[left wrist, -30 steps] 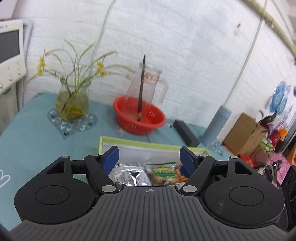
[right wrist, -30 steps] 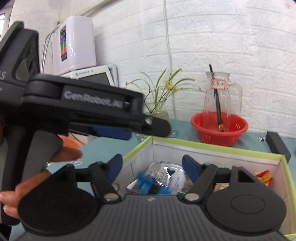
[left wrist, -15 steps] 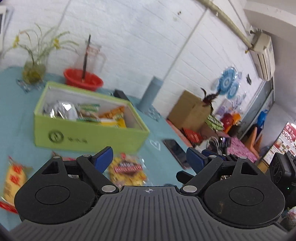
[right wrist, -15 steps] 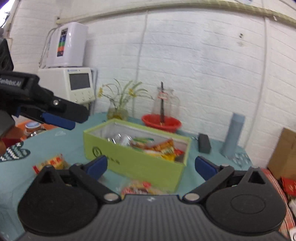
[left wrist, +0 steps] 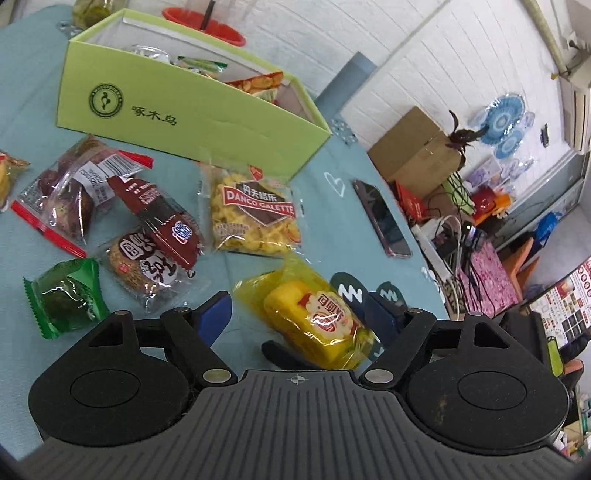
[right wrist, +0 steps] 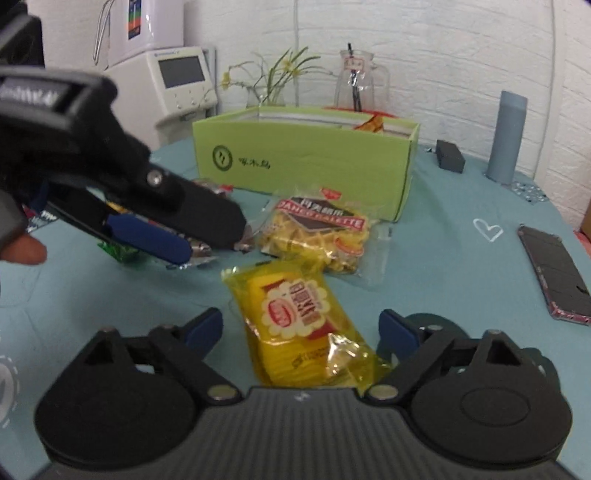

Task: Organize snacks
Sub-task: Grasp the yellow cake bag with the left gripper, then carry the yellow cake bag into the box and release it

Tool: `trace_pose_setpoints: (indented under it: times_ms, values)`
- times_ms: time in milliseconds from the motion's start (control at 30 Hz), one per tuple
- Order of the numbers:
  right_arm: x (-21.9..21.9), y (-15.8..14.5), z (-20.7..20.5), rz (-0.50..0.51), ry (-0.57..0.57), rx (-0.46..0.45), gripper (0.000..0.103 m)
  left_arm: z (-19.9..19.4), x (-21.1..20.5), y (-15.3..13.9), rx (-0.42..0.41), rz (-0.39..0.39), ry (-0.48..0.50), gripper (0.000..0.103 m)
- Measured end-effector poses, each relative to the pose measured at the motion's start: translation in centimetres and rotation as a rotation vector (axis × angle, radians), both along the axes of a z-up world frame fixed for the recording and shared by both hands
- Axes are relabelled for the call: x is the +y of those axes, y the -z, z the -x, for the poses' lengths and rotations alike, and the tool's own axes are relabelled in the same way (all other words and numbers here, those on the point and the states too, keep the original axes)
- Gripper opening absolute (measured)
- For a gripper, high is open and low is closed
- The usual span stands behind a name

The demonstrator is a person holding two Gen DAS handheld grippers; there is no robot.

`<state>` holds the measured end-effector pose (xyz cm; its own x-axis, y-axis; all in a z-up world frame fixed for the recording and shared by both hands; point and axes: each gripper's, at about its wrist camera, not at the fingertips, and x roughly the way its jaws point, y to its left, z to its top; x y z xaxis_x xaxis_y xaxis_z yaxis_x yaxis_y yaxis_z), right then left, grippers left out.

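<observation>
A green snack box (left wrist: 192, 103) holding several packets stands on the teal table; it also shows in the right wrist view (right wrist: 306, 162). A yellow cake packet (left wrist: 314, 321) lies between the open fingers of my left gripper (left wrist: 299, 319). The same packet (right wrist: 299, 321) lies between the open fingers of my right gripper (right wrist: 301, 328). A Danco Galette packet (left wrist: 255, 218) lies in front of the box, also seen from the right wrist (right wrist: 321, 232). Left of it lie a brown round cake (left wrist: 147, 258), a dates bag (left wrist: 70, 192) and a green packet (left wrist: 66, 299). The left gripper's body (right wrist: 140, 199) reaches in from the left.
A phone (left wrist: 382, 218) lies on the table right of the snacks, also in the right wrist view (right wrist: 557, 273). Behind the box are a red bowl (left wrist: 207, 26), a glass jug (right wrist: 360, 85), a flower vase (right wrist: 273, 92), a grey cylinder (right wrist: 508, 136) and a black block (right wrist: 448, 160).
Both grippers pulled back from over the box and dropped low to the table in front of it. The yellow packet now lies between both pairs of fingers.
</observation>
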<state>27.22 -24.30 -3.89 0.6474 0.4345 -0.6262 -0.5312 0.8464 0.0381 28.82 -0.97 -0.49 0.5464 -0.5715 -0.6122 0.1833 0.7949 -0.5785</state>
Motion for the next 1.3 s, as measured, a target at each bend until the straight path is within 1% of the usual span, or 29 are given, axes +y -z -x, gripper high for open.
trace_pose_setpoints:
  times_ms: [67,200,300,367,400,433,467,500,600,700,767,833,900,967,1033,1100,1200,1300]
  values:
    - [0.3,0.2,0.9,-0.007,-0.009,-0.016,0.074,-0.2,-0.2,0.3,-0.001,-0.009,0.009,0.066]
    - [0.4,-0.2,1.0,0.013,0.042,-0.036,0.074,-1.7,-1.3,1.2,0.033,-0.020,0.045,0.065]
    - [0.5,-0.4,1.1,0.001,0.053,-0.028,0.074,-2.3,-2.4,1.7,0.044,-0.021,0.078,0.065]
    - [0.7,-0.2,1.3,0.009,0.056,-0.025,0.073,-2.4,-3.0,2.3,0.060,-0.019,0.100,0.061]
    - [0.7,0.0,1.4,0.014,0.064,-0.027,0.071,-2.5,-3.2,2.7,0.070,-0.025,0.111,0.048]
    - [0.6,0.0,1.6,0.012,0.074,-0.039,0.060,-2.5,-3.5,3.1,0.083,-0.029,0.126,0.028]
    - [0.5,-0.2,1.8,0.001,0.082,-0.035,0.054,-2.4,-3.6,3.4,0.092,-0.018,0.138,0.027]
    - [0.5,-0.4,2.0,0.000,0.090,-0.033,0.053,-2.0,-3.4,3.3,0.083,0.004,0.137,0.024]
    - [0.8,-1.9,3.3,0.000,0.088,-0.102,0.052,-1.2,-2.7,1.3,0.031,0.029,0.145,0.023]
    - [1.4,-4.8,3.0,-0.011,0.074,-0.192,0.052,-1.4,-2.0,-2.6,-0.074,0.018,0.135,0.024]
    - [2.1,-6.8,1.4,-0.028,0.059,-0.240,0.052,-2.5,-1.3,-5.2,-0.146,-0.009,0.113,0.024]
    - [3.1,-8.4,-1.0,-0.043,0.036,-0.281,0.052,-4.2,-0.3,-7.4,-0.200,-0.036,0.078,0.026]
    - [4.4,-9.6,-3.9,-0.053,0.014,-0.307,0.052,-6.5,0.7,-8.8,-0.228,-0.059,0.043,0.027]
    - [5.9,-10.4,-7.1,-0.053,-0.009,-0.316,0.052,-9.5,1.9,-9.7,-0.230,-0.074,0.002,0.027]
    - [7.5,-10.7,-10.5,-0.047,-0.026,-0.312,0.052,-12.3,2.8,-9.9,-0.224,-0.086,-0.025,0.028]
    - [8.5,-10.5,-13.4,-0.055,-0.037,-0.283,0.052,-14.9,3.8,-9.4,-0.210,-0.096,-0.050,0.028]
    - [9.5,-9.5,-17.0,-0.061,-0.045,-0.233,0.052,-18.1,4.6,-7.8,-0.181,-0.110,-0.072,0.028]
    - [10.4,-8.0,-19.4,-0.063,-0.049,-0.179,0.052,-20.2,4.7,-6.1,-0.150,-0.133,-0.079,0.028]
